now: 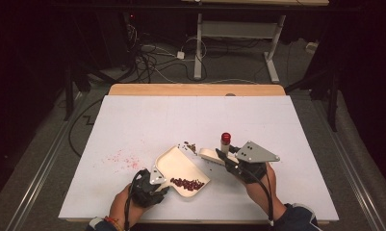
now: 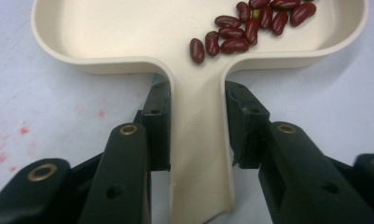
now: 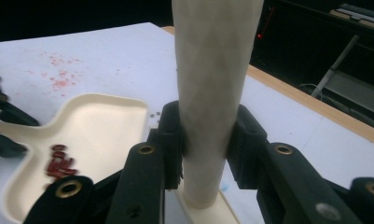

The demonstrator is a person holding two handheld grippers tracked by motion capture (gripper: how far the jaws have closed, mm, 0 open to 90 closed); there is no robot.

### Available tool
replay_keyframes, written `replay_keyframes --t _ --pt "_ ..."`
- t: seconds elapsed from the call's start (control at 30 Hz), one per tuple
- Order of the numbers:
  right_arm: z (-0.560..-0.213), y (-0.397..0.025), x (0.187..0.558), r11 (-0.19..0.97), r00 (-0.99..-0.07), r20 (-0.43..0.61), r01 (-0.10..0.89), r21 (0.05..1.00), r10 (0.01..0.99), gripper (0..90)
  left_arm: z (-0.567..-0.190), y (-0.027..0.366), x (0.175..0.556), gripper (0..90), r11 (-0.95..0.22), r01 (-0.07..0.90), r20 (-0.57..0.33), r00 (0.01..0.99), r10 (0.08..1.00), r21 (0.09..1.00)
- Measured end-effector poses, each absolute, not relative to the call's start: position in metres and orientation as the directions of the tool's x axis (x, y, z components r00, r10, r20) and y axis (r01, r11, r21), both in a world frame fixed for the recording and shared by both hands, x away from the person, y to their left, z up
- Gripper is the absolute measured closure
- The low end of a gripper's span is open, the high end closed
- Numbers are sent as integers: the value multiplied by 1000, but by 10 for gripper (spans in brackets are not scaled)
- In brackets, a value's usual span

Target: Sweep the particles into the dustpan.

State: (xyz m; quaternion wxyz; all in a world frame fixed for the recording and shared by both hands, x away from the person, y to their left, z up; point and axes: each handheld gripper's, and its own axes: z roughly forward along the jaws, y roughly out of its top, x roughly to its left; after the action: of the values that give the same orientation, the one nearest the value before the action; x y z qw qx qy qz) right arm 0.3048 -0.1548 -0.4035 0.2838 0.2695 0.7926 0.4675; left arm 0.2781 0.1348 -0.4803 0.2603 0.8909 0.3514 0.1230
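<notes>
A cream scoop-shaped pan [image 1: 169,156] lies on the white table, with a cluster of red kidney beans [image 1: 187,183] at its near end. My left gripper [image 1: 162,179] is shut on the pan's flat handle [image 2: 198,154], and the beans [image 2: 250,23] lie just past the jaws. My right gripper [image 1: 224,159] is shut on a cream brush handle [image 3: 212,70], which stands up between its jaws. Its head [image 1: 210,155] is just right of the pan's far corner. From the right gripper view the pan [image 3: 105,121] and beans [image 3: 58,163] are at the left.
A few dark beans [image 1: 190,146] lie on the table by the pan's far edge. A small red-capped bottle [image 1: 225,139] stands just behind the brush. Red stains [image 1: 121,158] mark the sheet left of the pan. A wooden table edge [image 1: 195,89] runs along the back.
</notes>
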Motion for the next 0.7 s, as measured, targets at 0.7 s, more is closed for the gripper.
replay_keyframes --t 0.7 --pt "-383 -158 295 300 -730 -142 90 950 668 706 -479 140 283 629 -626 556 27 735 677 547"
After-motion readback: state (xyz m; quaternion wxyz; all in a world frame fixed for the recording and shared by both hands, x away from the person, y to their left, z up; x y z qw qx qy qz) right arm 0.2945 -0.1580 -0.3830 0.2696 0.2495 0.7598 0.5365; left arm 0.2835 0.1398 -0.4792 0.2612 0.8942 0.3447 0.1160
